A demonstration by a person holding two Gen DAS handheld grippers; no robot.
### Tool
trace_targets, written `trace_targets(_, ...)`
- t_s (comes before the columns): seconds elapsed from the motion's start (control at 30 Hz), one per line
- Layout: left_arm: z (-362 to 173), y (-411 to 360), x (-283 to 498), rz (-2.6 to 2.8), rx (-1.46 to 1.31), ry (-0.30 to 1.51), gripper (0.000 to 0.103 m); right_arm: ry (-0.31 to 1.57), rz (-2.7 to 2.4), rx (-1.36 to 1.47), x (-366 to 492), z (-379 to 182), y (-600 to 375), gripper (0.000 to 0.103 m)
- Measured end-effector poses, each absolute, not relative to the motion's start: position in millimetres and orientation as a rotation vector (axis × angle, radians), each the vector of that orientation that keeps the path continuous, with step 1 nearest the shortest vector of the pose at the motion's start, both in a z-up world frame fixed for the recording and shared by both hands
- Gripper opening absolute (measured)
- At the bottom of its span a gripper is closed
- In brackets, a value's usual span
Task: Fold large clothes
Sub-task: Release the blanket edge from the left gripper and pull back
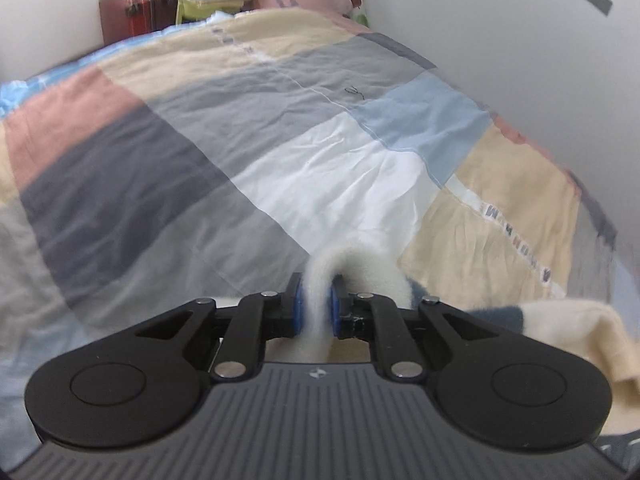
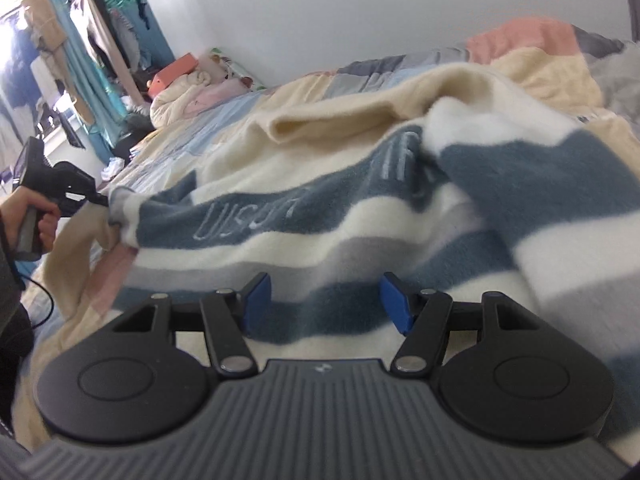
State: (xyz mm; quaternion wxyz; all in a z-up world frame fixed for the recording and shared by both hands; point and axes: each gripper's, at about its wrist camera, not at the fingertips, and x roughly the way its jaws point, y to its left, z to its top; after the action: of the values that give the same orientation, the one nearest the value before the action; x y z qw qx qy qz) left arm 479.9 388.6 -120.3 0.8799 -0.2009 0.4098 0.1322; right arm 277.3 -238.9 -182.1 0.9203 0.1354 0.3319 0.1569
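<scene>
Jaws of left gripper (image 1: 316, 308) pinch striped fleece garment (image 2: 320, 216).

The left gripper (image 1: 316, 308) points steeply down, its blue pads (image 1: 297, 309) pressed close together on a fold of the fleece garment (image 1: 344, 264). In the right wrist view a person's hand (image 2: 30, 216) wraps around its pistol-style handle, wrist bent and forearm entering from the left edge. The right gripper (image 2: 326, 304) tilts down, its blue pads (image 2: 256, 300) standing wide apart, empty, just above the garment.
</scene>
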Motion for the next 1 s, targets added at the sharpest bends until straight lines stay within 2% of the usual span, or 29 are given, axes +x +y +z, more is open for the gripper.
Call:
trace_targets(0.2, -81.0, 398.9, 443.6, 0.22, -0.373, 0.745, 0.029, 0.695, 0.321, 0.25, 287.6, -186.7, -226.8, 0.064)
trace_targets(0.3, -63.8, 405.8, 415.5, 0.212, -0.346, 0.714, 0.03, 0.693, 0.316, 0.242, 286.3, -186.6, -225.8, 0.064)
trace_targets(0.37, -58.8, 413.3, 396.2, 0.221, -0.33, 0.693, 0.039, 0.694, 0.313, 0.246, 285.3, -185.4, -226.8, 0.064)
trace_targets(0.4, -59.6, 416.7, 386.9, 0.231, -0.328, 0.692, 0.051, 0.696, 0.311, 0.248, 284.5, -184.9, -227.4, 0.064)
trace_targets(0.43, -62.4, 420.2, 378.0, 0.234, -0.328, 0.702, 0.056, 0.699, 0.307, 0.249, 283.9, -184.7, -227.6, 0.063)
trace_targets(0.6, -90.1, 420.6, 333.8, 0.291, -0.231, 0.724, 0.062, 0.692, 0.285, 0.233, 275.1, -183.5, -226.6, 0.062)
trace_targets(0.9, -159.6, 434.4, 323.8, 0.455, -0.152, 0.847, 0.062, 0.691, 0.252, 0.183, 270.0, -183.2, -220.3, 0.062)
trace_targets(0.97, -166.1, 441.2, 332.0, 0.459, -0.15, 0.848, 0.047, 0.691, 0.249, 0.173, 270.6, -183.9, -218.5, 0.062)
trace_targets(1.0, -166.1, 444.5, 337.1, 0.457, -0.155, 0.853, 0.026, 0.692, 0.246, 0.17, 271.3, -184.2, -217.9, 0.062)
